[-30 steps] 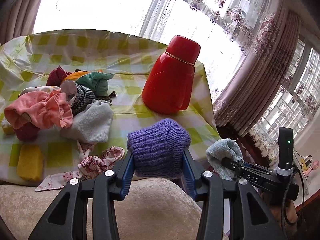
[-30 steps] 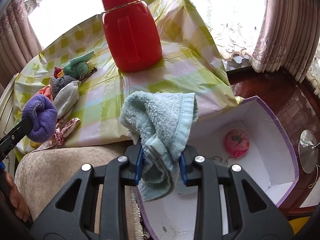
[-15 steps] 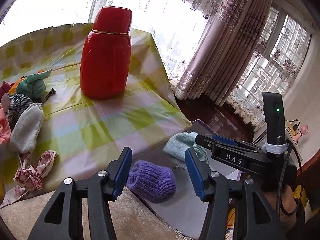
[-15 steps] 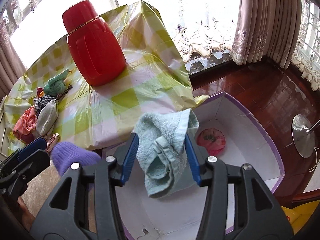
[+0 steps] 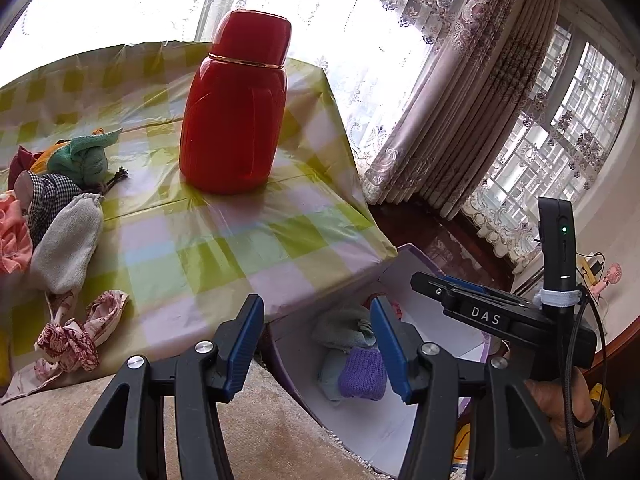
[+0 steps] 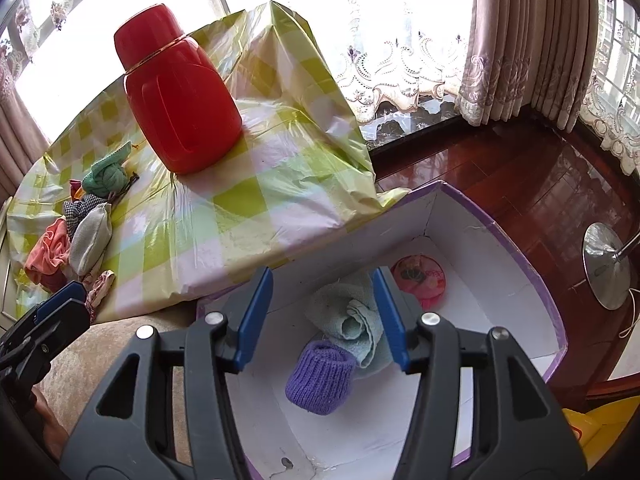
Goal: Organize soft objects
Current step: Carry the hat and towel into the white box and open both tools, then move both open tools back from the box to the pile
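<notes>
- Left gripper hangs over the box, jaws spread wide, nothing between them.
- Right gripper, jaws likewise released, hovers above the box.
- Purple knit sock lies on the box floor, touching the blue towel, cuff opening toward the far wall.
- Red flask stands upright near the table's far edge.

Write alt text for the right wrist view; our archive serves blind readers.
An open right gripper hovers over a white box holding a purple knit piece, a light blue towel and a pink round item. Behind, a red flask stands on a checked tablecloth.
</notes>
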The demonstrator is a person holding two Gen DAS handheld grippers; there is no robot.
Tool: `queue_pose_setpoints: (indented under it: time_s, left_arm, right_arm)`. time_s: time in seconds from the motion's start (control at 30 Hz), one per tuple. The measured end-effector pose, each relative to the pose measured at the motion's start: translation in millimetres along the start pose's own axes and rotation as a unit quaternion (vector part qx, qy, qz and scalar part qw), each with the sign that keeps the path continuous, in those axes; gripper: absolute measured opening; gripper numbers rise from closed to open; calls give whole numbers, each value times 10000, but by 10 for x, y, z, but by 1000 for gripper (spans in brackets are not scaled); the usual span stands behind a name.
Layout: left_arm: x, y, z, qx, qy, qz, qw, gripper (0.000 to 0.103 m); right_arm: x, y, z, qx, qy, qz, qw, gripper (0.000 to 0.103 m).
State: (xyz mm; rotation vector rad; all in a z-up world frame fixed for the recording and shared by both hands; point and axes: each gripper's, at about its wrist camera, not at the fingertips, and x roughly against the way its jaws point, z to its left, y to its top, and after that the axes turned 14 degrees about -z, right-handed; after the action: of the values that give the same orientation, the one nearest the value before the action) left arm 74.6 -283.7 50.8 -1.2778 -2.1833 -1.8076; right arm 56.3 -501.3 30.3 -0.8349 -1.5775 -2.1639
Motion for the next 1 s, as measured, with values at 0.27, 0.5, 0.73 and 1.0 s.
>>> queue_pose_setpoints:
  time_s: [0.27, 0.5, 0.73, 1.0]
  left_arm:
    - [71, 12, 108, 137, 110, -84, 9998, 57]
    - [231, 22, 333, 361, 361, -239, 9984, 57]
    - [563, -17, 775, 833, 905, -477, 9913, 57]
    - [986, -153, 1396, 1511, 1639, -648, 9727, 57]
  right_arm:
    - [-278, -237, 59, 296, -19, 598, 9978, 71]
    - [-283, -308, 37, 240, -36, 676, 9974, 71]
    - [-223, -270, 373, 425, 306, 599, 9968, 72]
    - [-194, -341, 992, 827, 864, 643, 9907, 76]
